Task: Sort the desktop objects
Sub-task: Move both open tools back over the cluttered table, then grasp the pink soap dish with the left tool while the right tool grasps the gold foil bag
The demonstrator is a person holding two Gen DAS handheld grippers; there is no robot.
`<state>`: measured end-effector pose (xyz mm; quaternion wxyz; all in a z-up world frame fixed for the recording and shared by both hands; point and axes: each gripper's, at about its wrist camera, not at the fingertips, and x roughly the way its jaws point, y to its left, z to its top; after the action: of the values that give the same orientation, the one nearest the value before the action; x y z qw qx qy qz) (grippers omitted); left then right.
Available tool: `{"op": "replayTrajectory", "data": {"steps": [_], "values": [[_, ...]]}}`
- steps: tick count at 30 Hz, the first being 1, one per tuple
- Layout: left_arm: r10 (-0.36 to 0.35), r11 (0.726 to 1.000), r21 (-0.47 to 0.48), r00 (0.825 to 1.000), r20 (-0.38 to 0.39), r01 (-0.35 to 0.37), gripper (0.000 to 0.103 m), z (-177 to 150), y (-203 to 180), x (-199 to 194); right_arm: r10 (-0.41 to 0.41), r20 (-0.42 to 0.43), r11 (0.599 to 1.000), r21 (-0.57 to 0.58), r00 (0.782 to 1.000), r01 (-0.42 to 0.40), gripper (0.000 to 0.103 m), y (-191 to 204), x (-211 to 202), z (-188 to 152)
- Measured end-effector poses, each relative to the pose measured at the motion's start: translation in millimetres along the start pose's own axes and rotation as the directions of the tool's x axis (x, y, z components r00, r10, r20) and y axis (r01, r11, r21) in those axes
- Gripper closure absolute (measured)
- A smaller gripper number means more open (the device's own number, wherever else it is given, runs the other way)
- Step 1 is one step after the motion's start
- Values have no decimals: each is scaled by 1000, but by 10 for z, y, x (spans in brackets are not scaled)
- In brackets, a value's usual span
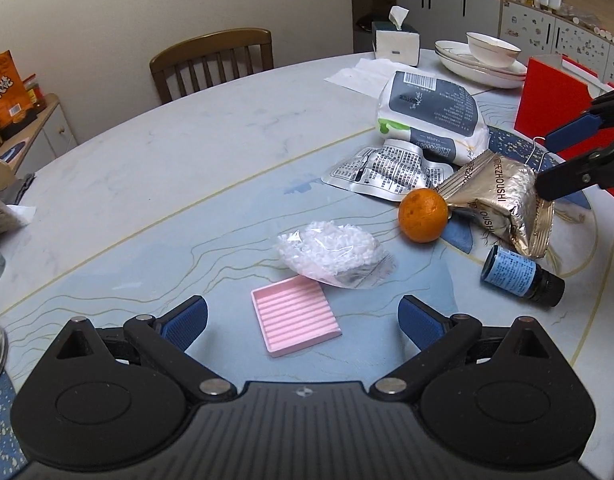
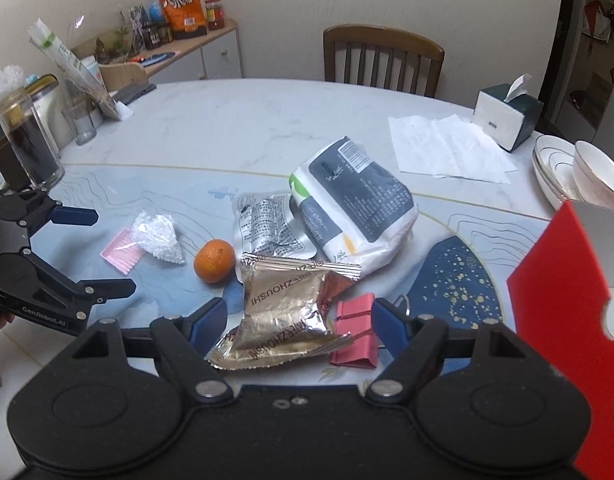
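Note:
My left gripper [image 1: 303, 314] is open and hangs just over a pink ridged tray [image 1: 295, 320], which lies between its fingers. Behind the tray sits a clear bag of white bits [image 1: 331, 254], then an orange [image 1: 423, 215]. A dark bottle with a blue label [image 1: 523, 276] lies on its side to the right. My right gripper [image 2: 299, 320] is open with a gold snack packet [image 2: 287, 308] lying between its fingers, untouched. A pink binder clip [image 2: 355, 328] rests beside its right finger. A silver packet [image 2: 267, 224] and a tissue pack [image 2: 355, 200] lie farther back.
A red box [image 2: 559, 320] stands close on the right. Stacked bowls [image 2: 587, 176], a tissue box [image 2: 507, 112] and a paper sheet [image 2: 447, 148] are at the back right. Jars and a glass [image 2: 81, 120] line the left edge. A wooden chair [image 2: 383, 56] stands behind the table.

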<state>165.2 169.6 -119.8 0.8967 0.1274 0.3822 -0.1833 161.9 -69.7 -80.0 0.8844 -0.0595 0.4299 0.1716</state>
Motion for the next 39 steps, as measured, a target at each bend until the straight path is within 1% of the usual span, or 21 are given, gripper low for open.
{"op": "replayTrajectory", "data": {"steps": [3,7,10,12,16,22,25,27,36,39], "values": [[-9,1000,6,1000,-7,9,1,-14,31,56,-1,-26,1000,-14,1000,1,24,27,98,28],[-19,1000,-9,1000,-16,19,3,-50,98,102,2,-48,1000,-23,999,-3,24,60,177,48],[-19,1000,-18,1000,-5,19,4,-69,125,97,2,-61,999,-32,998,-4,24,86,221,60],[-34,999,-31,999,-1,34,8,-75,143,98,1,-69,999,-36,998,-4,25,94,250,58],[-48,997,-54,999,4,48,12,-83,157,96,-6,-90,999,-36,996,2,26,94,319,60],[-38,997,-64,999,12,38,16,-80,153,93,-12,-112,999,-50,994,7,26,108,404,60],[-27,997,-75,999,16,29,23,-73,166,89,-18,-118,998,-67,993,11,26,125,437,56],[-23,996,-80,1000,19,24,33,-62,177,81,-20,-122,997,-78,992,11,26,145,458,60],[-8,996,-91,1000,22,10,53,-84,145,25,1,-142,996,-90,990,-14,27,178,517,62],[-7,996,-94,1000,25,9,60,-83,118,15,6,-145,995,-97,989,-20,29,183,529,66]]}}
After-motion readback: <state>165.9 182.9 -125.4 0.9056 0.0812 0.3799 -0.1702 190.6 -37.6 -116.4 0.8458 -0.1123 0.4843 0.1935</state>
